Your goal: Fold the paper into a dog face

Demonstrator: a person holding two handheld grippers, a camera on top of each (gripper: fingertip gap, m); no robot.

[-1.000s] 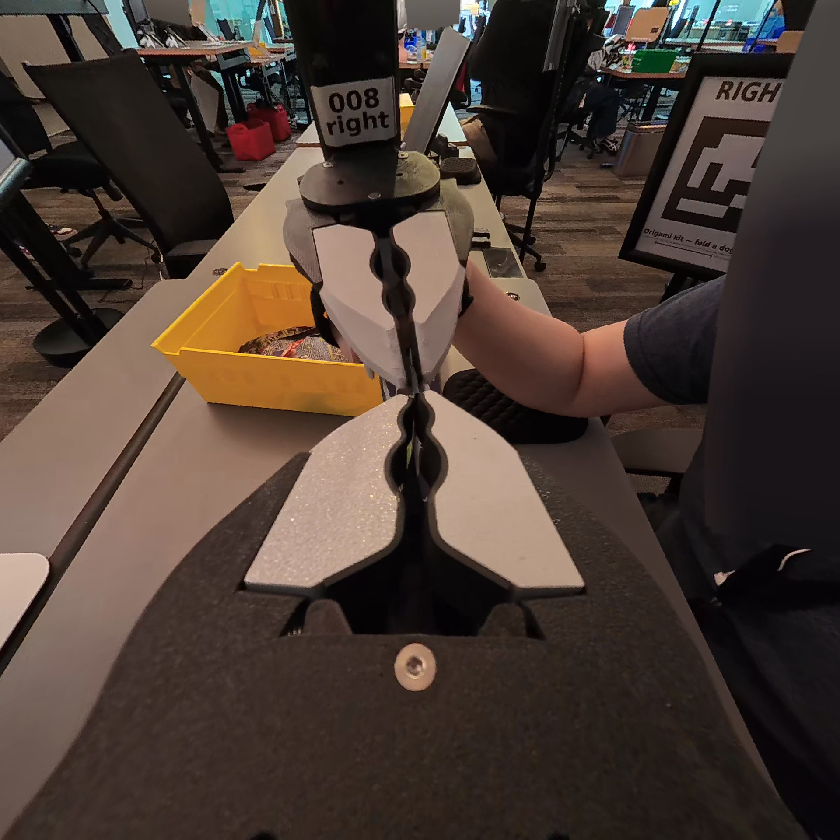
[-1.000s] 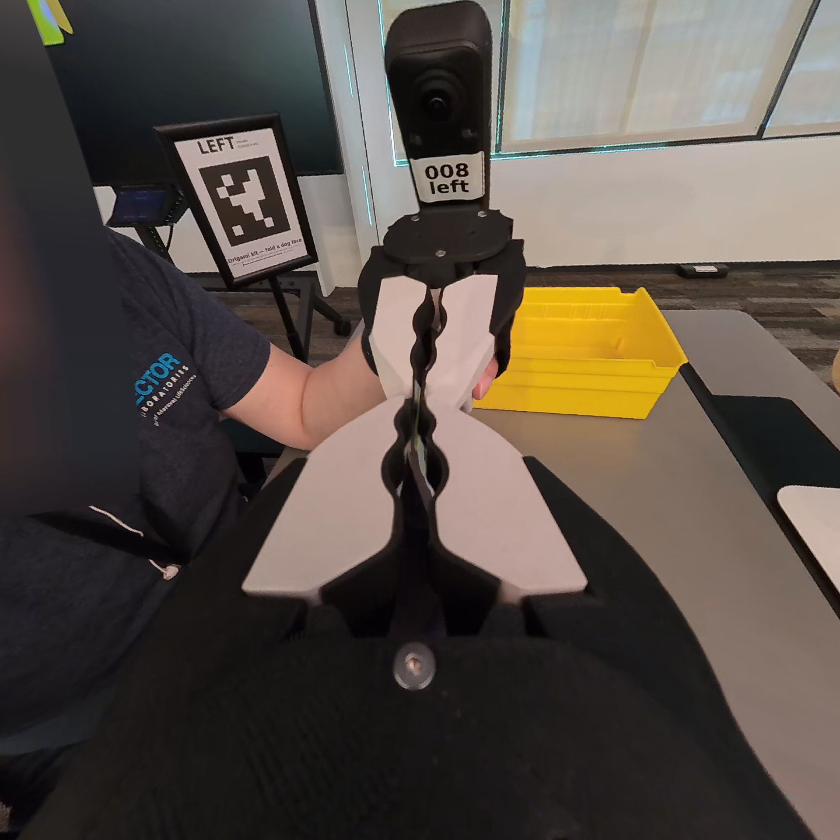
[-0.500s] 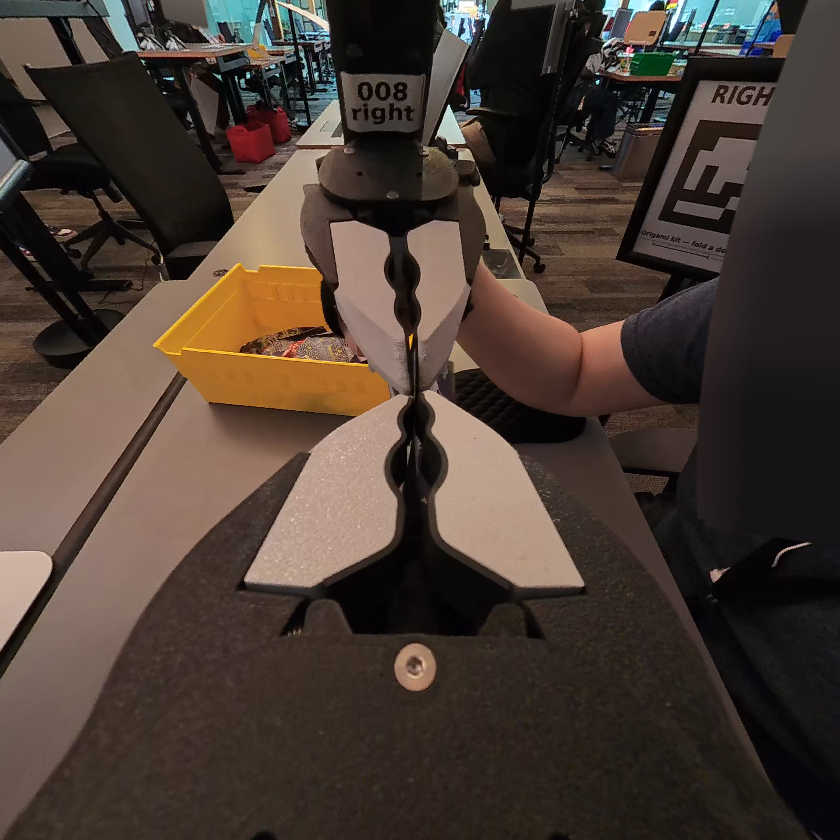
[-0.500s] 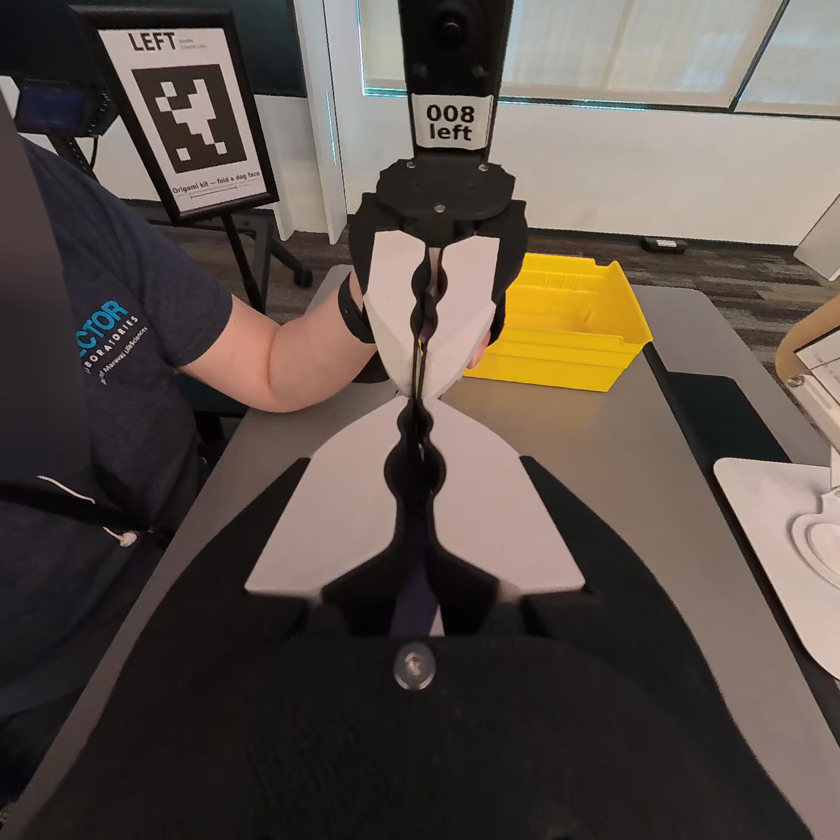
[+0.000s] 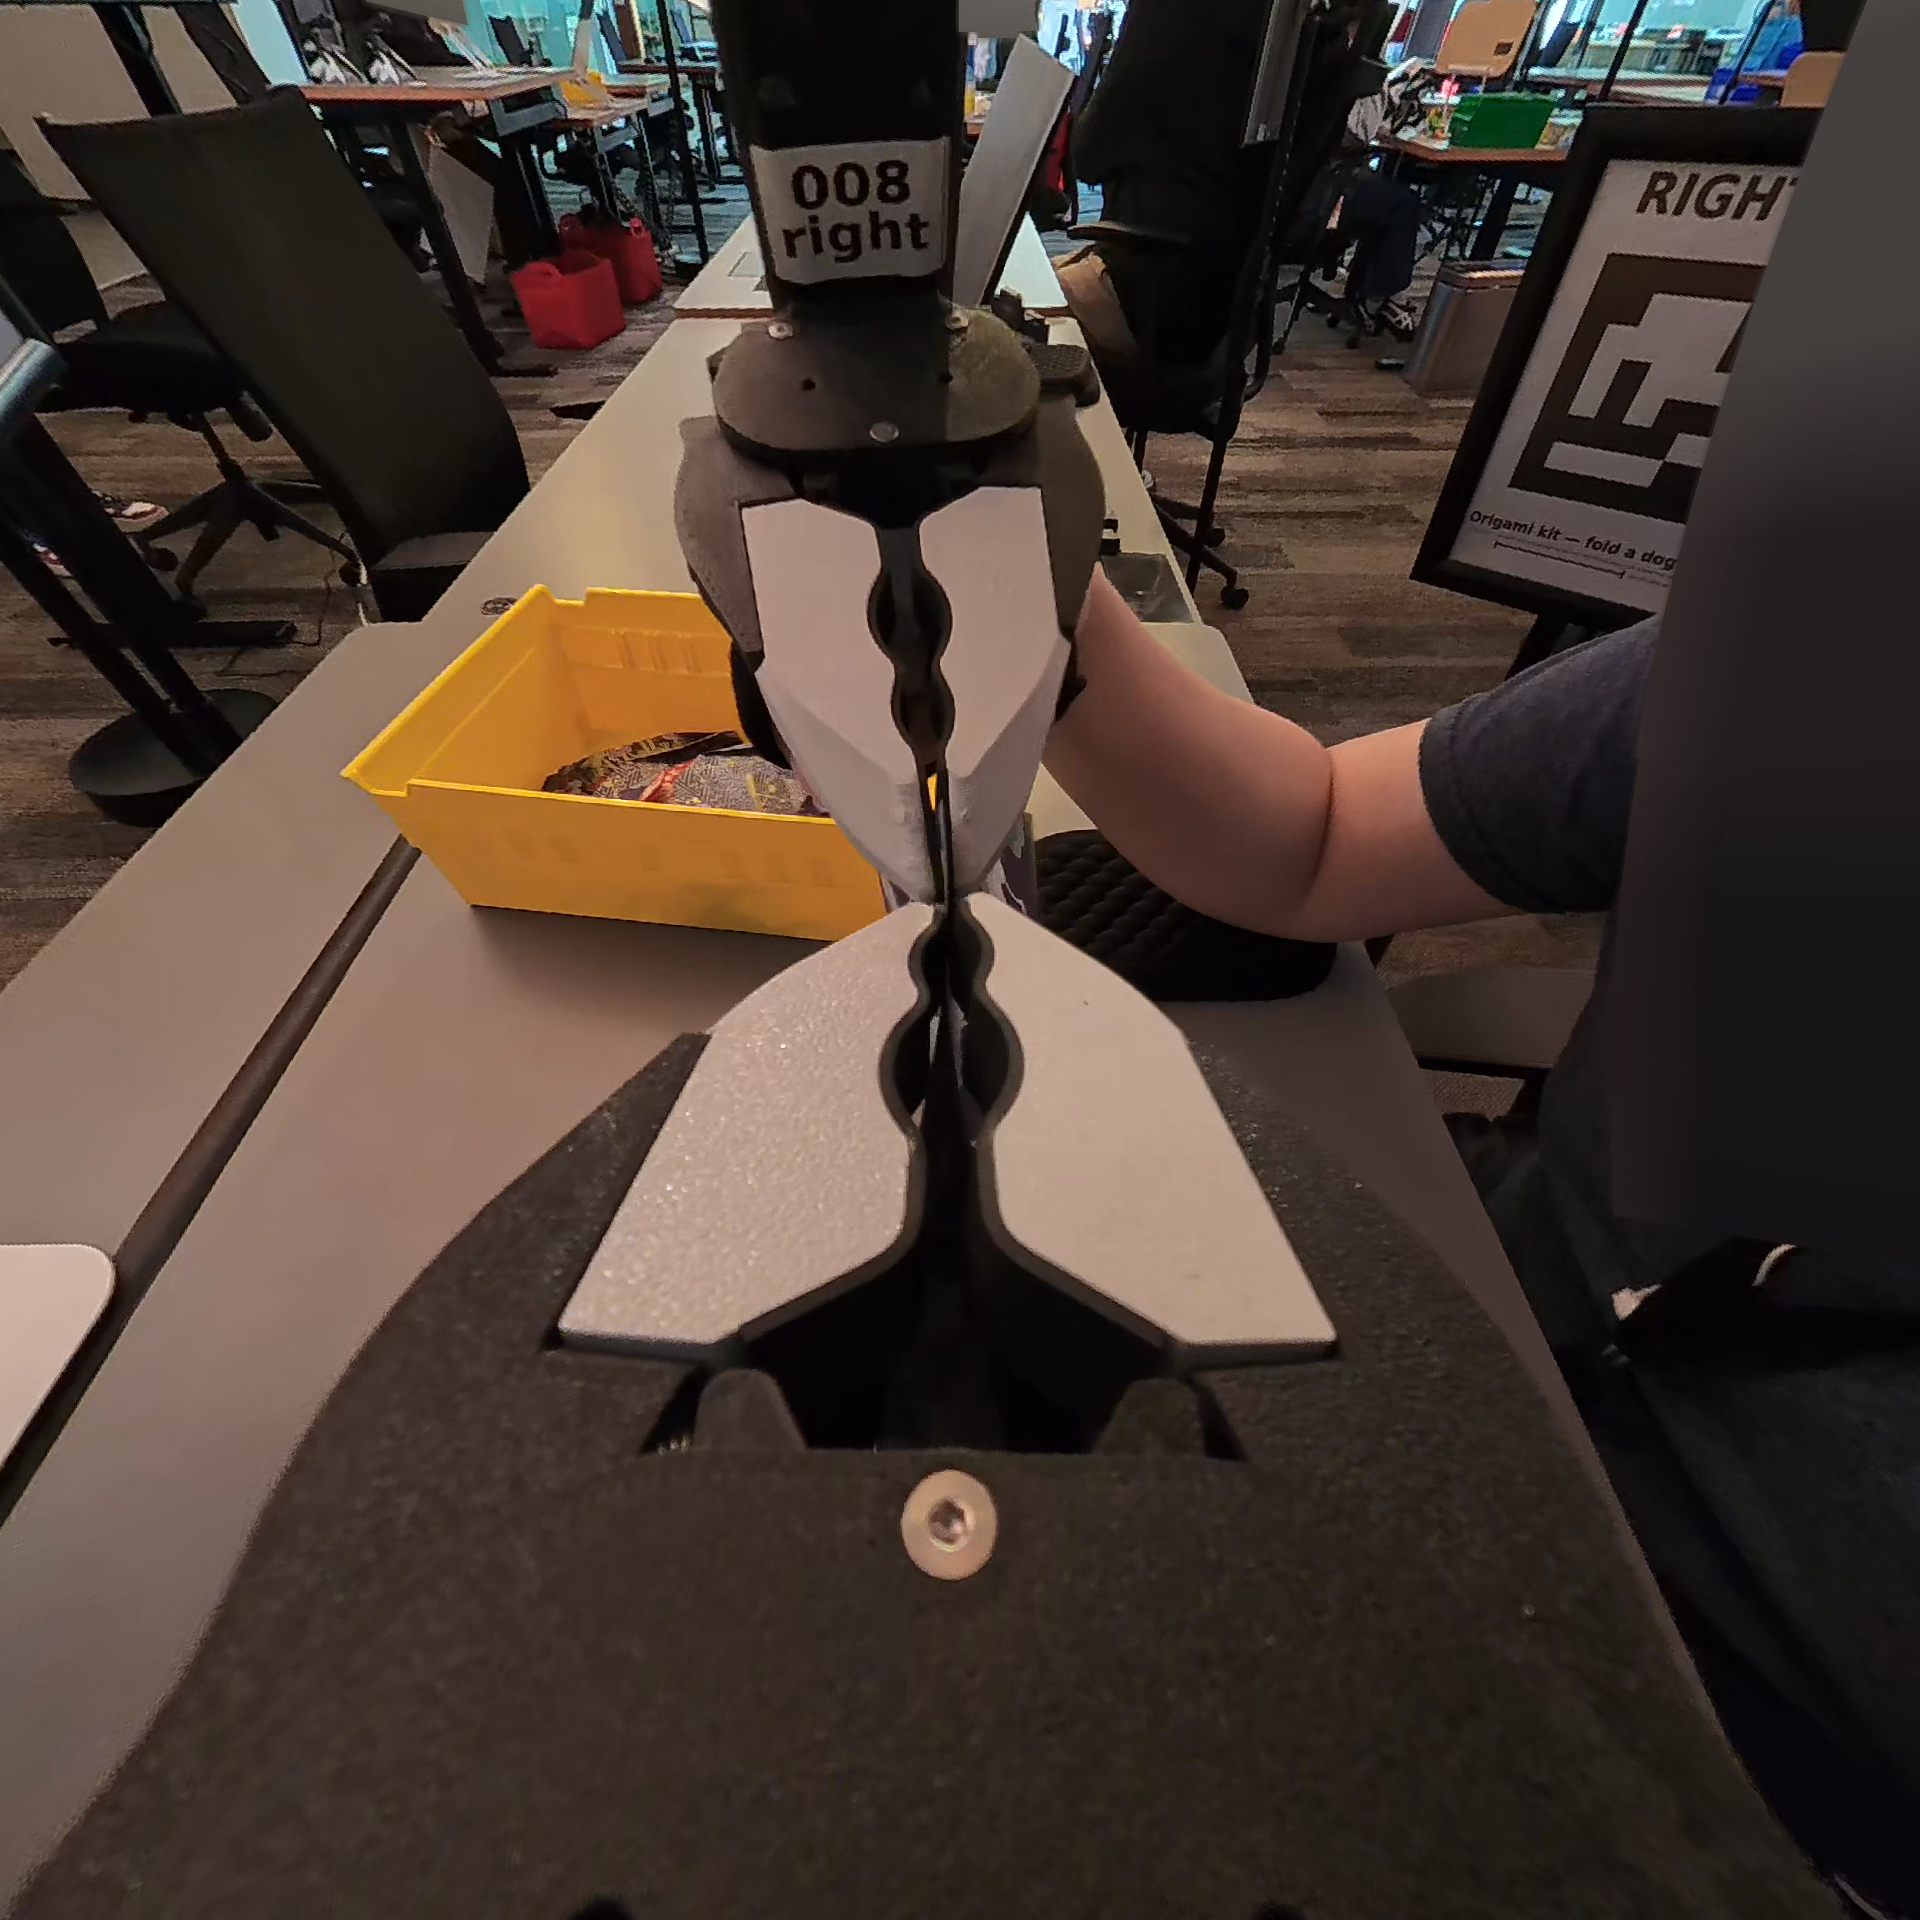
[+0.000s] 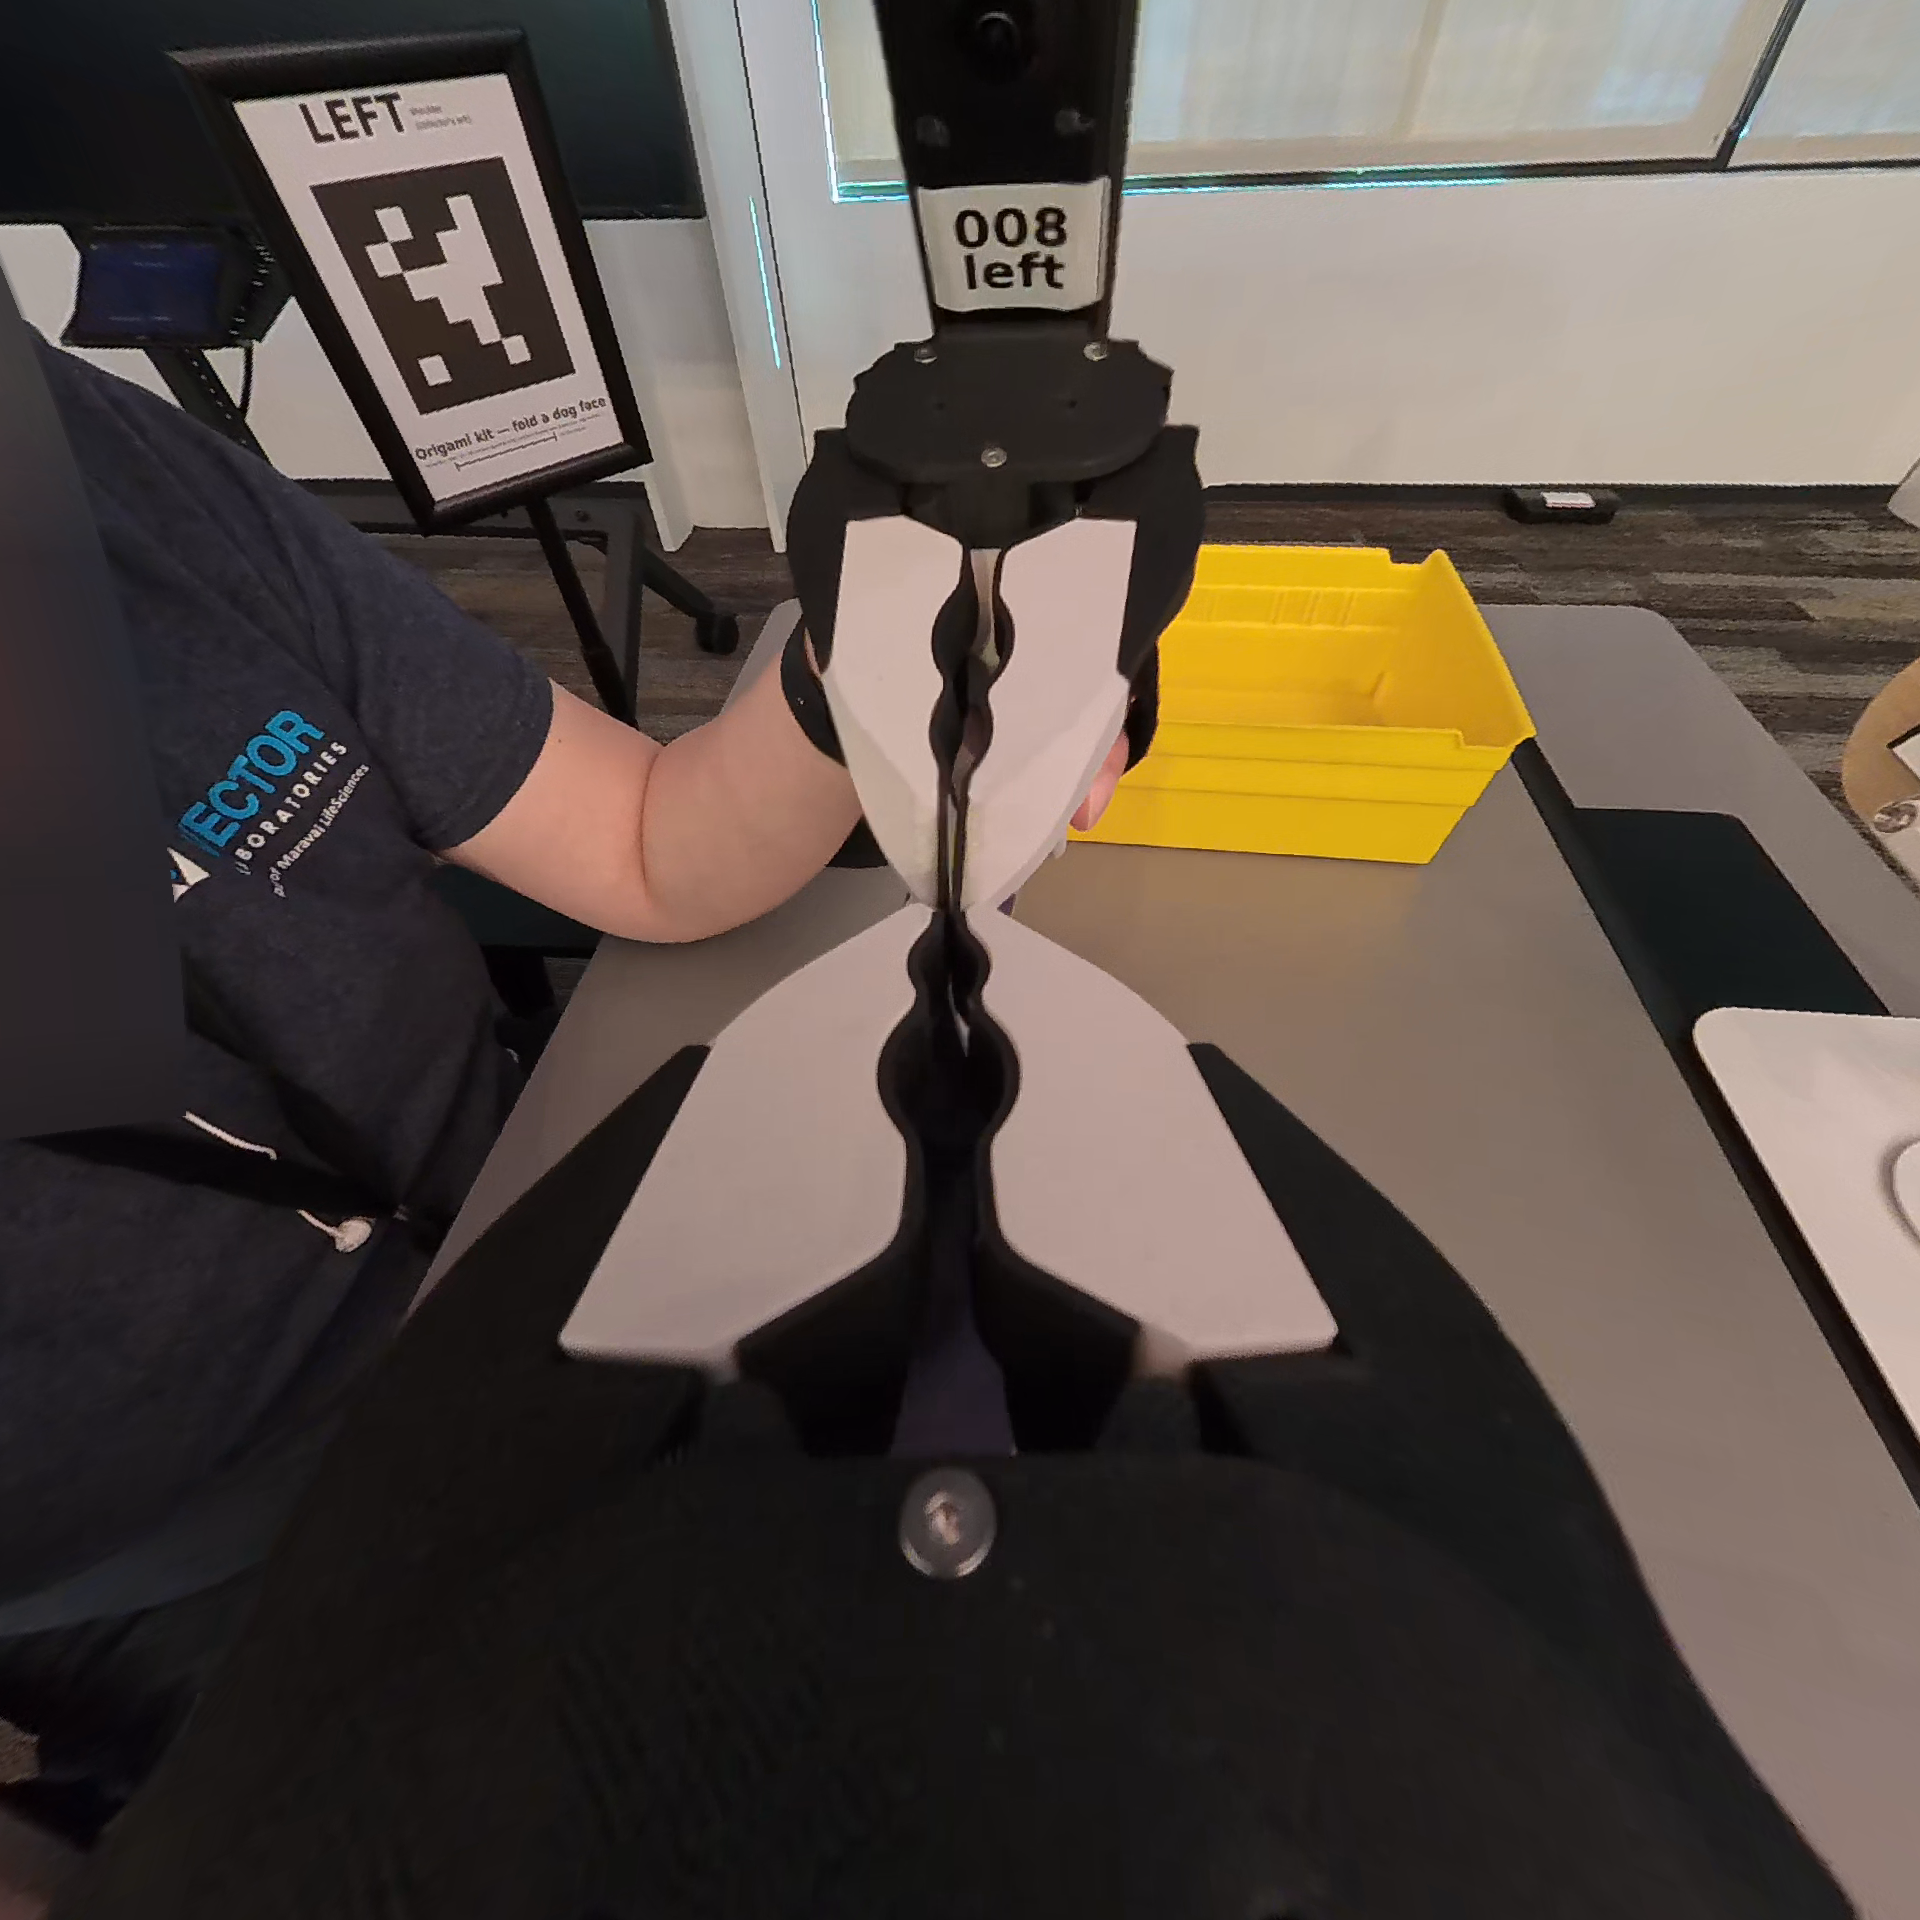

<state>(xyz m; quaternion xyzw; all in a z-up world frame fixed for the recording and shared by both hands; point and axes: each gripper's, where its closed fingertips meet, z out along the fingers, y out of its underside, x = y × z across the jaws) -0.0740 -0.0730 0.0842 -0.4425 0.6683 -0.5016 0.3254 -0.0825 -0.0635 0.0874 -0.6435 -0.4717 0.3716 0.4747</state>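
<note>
My two grippers meet tip to tip above the grey table [image 5: 312, 1039], each seen head-on in the other's view. The paper is held edge-on between them, so little of it shows: a purple patterned corner [image 5: 1016, 883] beside the tips and a dark purple strip [image 6: 951, 1397] deep between the right gripper's fingers. My left gripper [image 5: 943, 920] is shut on the paper; it also shows in the right wrist view [image 6: 951, 888]. My right gripper [image 6: 951, 925] is shut on the paper too; it also shows in the left wrist view [image 5: 935, 878].
A yellow bin [image 5: 623, 852] holding patterned papers [image 5: 686, 774] stands behind the right gripper. Another yellow bin [image 6: 1299, 748] stands behind the left gripper. A black padded rest [image 5: 1164, 935] lies under the person's forearm [image 5: 1247, 810]. A white pad [image 6: 1829, 1164] lies at the table's edge. Framed signs [image 6: 436, 281] stand beside the table. Less than 4 cm separates the two grippers' tips.
Both grippers stay shut and tip to tip. The right wrist view has tilted down toward the table, and the grippers have drawn slightly closer to each other's cameras.
</note>
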